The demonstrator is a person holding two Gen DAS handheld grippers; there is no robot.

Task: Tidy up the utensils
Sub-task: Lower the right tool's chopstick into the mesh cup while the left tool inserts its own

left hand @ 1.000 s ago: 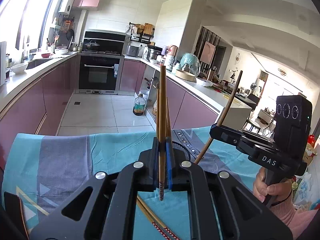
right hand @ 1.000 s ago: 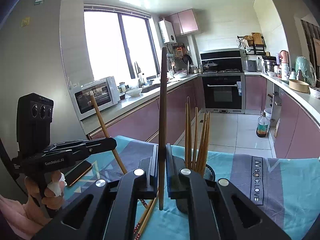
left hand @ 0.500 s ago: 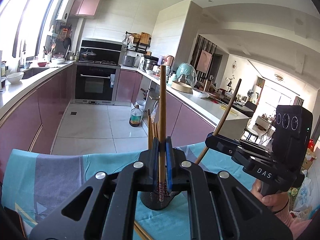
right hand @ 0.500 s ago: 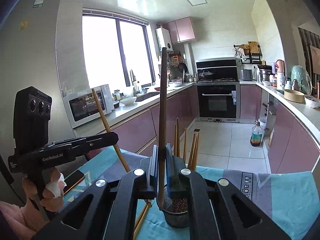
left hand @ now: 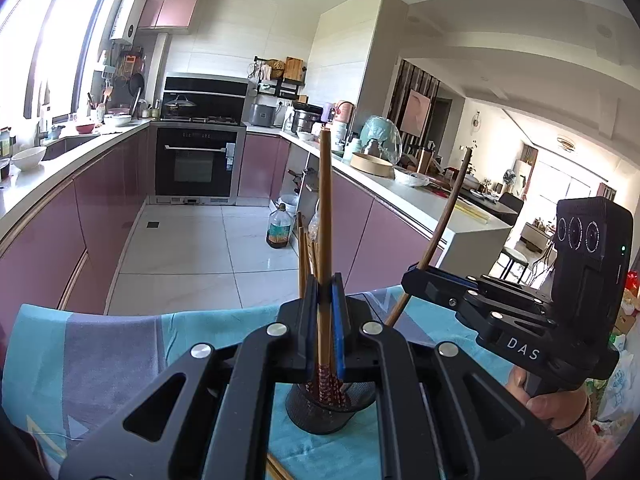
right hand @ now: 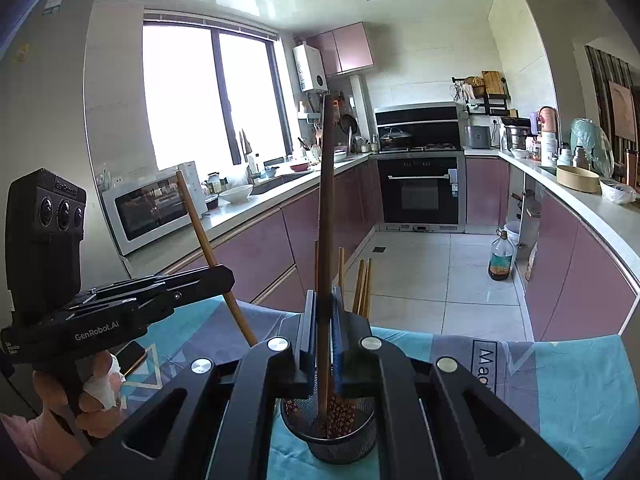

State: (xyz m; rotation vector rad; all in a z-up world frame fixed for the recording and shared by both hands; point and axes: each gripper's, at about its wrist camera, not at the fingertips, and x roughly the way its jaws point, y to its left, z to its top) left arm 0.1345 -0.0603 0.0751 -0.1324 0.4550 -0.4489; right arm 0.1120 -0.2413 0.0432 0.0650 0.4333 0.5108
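Both grippers (left hand: 324,320) (right hand: 324,320) now nearer mesh holder (right hand: 332,436), each clamped on 1 chopstick (left hand: 324,208) (right hand: 326,208).

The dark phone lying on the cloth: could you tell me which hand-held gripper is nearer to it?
Left. The left hand-held gripper hangs almost over the phone; the right hand-held gripper is off to its right, above the mesh holder.

Mesh holder (right hand: 340,436) stands on the tablecloth (right hand: 560,392), chopsticks (right hand: 362,286) upright inside.
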